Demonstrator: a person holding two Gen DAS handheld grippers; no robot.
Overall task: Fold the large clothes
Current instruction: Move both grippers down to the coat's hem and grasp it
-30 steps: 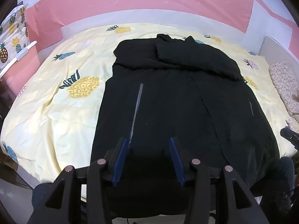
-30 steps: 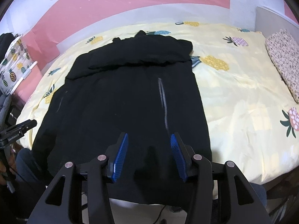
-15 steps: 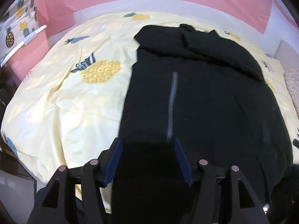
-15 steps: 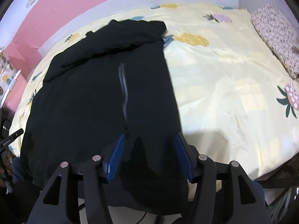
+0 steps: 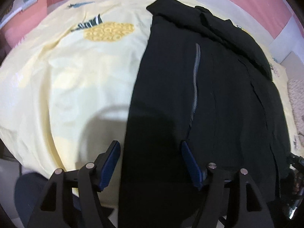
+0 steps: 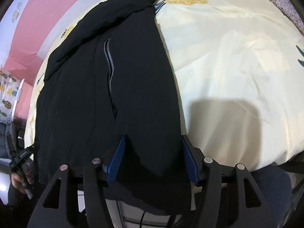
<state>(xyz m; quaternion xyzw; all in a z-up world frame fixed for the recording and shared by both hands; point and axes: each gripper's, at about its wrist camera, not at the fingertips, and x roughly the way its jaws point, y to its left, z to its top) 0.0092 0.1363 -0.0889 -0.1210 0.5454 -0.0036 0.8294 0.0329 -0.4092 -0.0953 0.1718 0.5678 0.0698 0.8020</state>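
One black coat lies on one bed under a pale yellow sheet printed with pineapples. Each wrist view shows one grey zip on the coat: in the left view, in the right. There are two grippers, each with two blue pads. A speckled cushion sits at the upper right edge of the right view.

In the left view the coat fills the middle and right of the frame, and its left edge runs down from top centre to between the jaws. Bare sheet lies open over the whole left half. In the right view the coat fills the left and middle, its right edge drops to the right pad, and open sheet spreads over the right half. The near hem hangs over the bed's front edge at the bottom of both frames.

The coat is flat and smooth, with a folded band of cloth across its far end.

The left gripper has its jaws spread and opening, hem cloth between them but not pinched. The right gripper is likewise spread and opening, with the hem between its pads.
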